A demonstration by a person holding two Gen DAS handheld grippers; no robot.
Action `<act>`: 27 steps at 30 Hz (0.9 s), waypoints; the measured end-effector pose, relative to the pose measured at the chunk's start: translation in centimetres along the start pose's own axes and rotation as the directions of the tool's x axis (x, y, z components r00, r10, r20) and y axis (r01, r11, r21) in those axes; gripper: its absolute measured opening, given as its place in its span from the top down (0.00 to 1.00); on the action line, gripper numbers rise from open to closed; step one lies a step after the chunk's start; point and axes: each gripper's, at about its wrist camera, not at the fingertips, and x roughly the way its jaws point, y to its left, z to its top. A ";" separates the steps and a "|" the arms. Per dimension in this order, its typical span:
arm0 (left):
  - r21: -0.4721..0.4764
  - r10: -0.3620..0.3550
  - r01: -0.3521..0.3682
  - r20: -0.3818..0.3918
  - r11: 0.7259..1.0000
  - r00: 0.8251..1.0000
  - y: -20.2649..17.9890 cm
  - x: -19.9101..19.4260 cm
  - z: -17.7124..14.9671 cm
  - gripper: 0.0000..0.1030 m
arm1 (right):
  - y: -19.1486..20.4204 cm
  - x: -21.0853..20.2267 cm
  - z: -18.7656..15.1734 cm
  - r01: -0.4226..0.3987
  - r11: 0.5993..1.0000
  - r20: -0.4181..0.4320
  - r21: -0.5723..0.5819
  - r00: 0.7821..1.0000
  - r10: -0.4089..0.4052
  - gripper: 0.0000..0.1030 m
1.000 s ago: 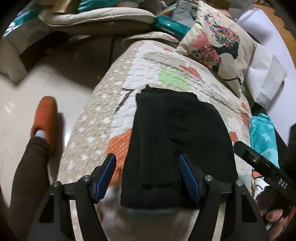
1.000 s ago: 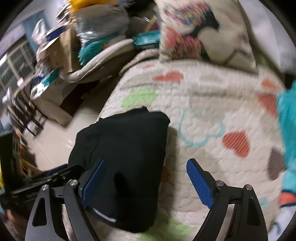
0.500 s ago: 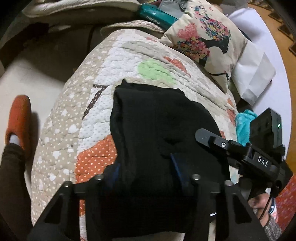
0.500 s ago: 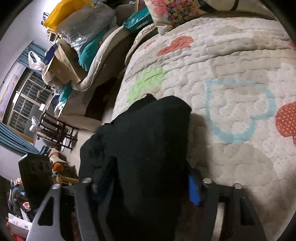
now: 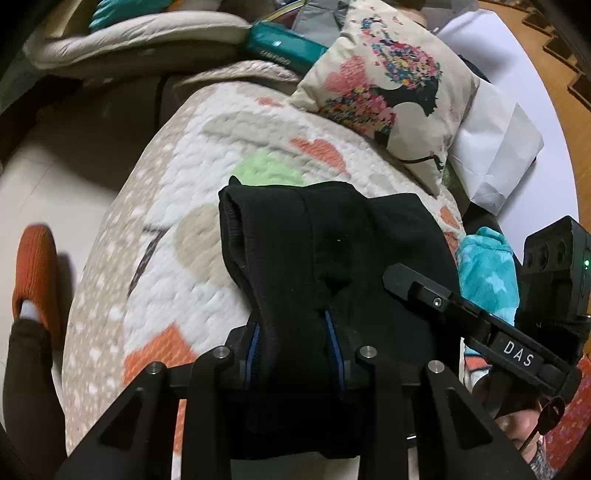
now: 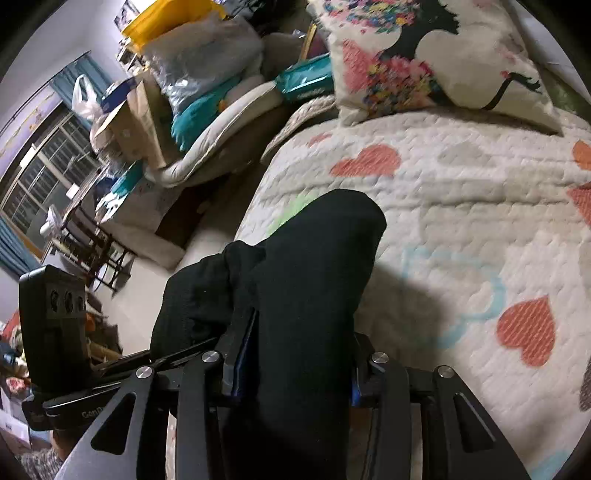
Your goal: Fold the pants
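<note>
- While both grippers pinch it, the black pants (image 5: pixel 332 258) sit folded on the quilted bed cover (image 5: pixel 207 155), centre of both frames, near edge bunched and lifted.
- Left gripper (image 5: pixel 295 350): jaws have just been closing, now clamped on the near fold of the pants; blue pads (image 5: pixel 334 339) press into the cloth.
- Right gripper (image 6: pixel 295 354): jaws also just closing, clamped on a thicker roll of the same pants (image 6: pixel 314 277).
- Clutter around: printed cushion (image 5: pixel 388 85) upper right of the left view, just beyond the pants; teal pack (image 5: pixel 284 44) upper centre; white paper bag (image 5: pixel 498 155) right; turquoise star blanket (image 5: pixel 487 269) right of the pants.
- Right gripper's body (image 5: pixel 480 325) crosses the lower right of the left view, over the pants' right side.
- Left view only: person's leg and orange slipper (image 5: pixel 35 273) on the floor, lower left.
- Right view only: window (image 6: pixel 44 177), chairs (image 6: pixel 92 251), piled bags and a yellow bin (image 6: pixel 166 18) upper left; blue and red hearts on the cover (image 6: pixel 528 325); left gripper's body (image 6: pixel 55 314) lower left.
</note>
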 end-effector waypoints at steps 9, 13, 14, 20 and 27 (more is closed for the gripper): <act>0.057 0.039 -0.039 -0.006 0.998 0.999 -2.9 3.9 4.0 0.71 | -3.6 0.1 4.0 0.057 0.997 0.029 0.055 0.998 -0.058 0.58; 0.066 0.049 -0.047 -0.022 0.997 0.999 -3.3 5.7 4.7 0.71 | -5.1 0.9 4.8 0.073 0.995 0.012 0.072 0.997 -0.074 0.58; 0.064 0.047 -0.046 -0.019 0.997 0.999 -3.3 6.1 4.8 0.71 | -5.5 1.2 5.0 0.079 0.994 0.007 0.075 0.997 -0.080 0.58; 0.062 0.075 -0.073 -0.024 0.995 0.997 -3.2 7.5 4.9 0.61 | -7.1 2.8 5.0 0.099 0.991 -0.020 0.088 0.995 -0.098 0.57; -0.013 0.080 -0.080 -0.038 0.997 0.996 -1.6 6.7 4.9 0.38 | -7.2 2.1 4.4 0.173 0.982 0.005 0.076 0.985 -0.174 0.33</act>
